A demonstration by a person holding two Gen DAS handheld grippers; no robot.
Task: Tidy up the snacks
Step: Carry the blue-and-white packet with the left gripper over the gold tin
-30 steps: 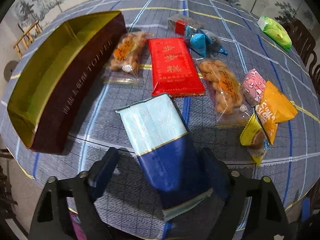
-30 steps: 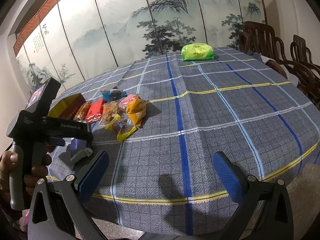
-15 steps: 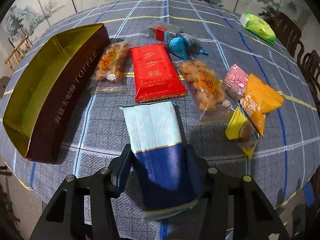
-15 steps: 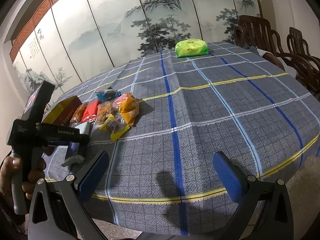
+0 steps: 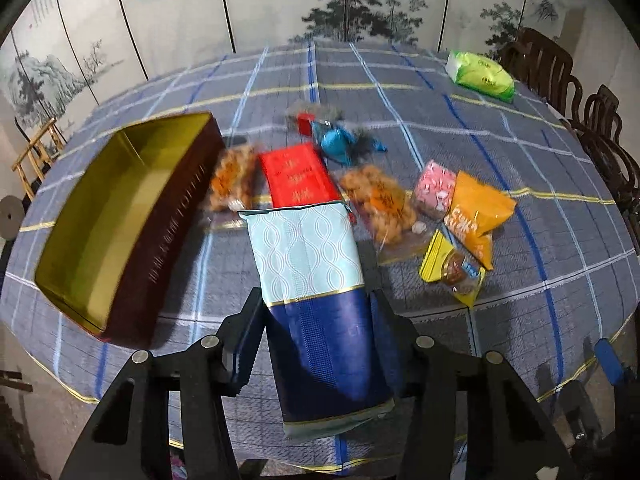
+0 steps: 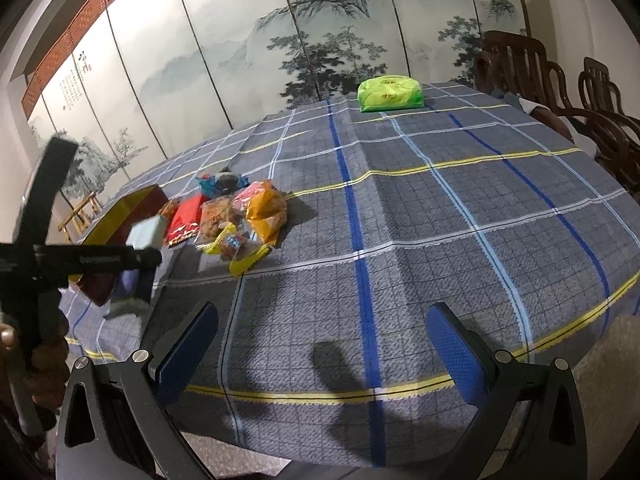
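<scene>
Snacks lie clustered on the plaid tablecloth as the left gripper clamps a blue-and-pale-teal packet, tilted up off the cloth just beside the open gold-lined box. The right gripper hangs spread and empty above bare cloth, well apart from the pile.

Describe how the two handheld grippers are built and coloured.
Both are black, angular frames with triangular cut-outs and silver bolts. The right gripper carries blue textured pads on its fingers. The left gripper, seen from the right wrist view, has a black pistol-style handle and faint white lettering along its body.
</scene>
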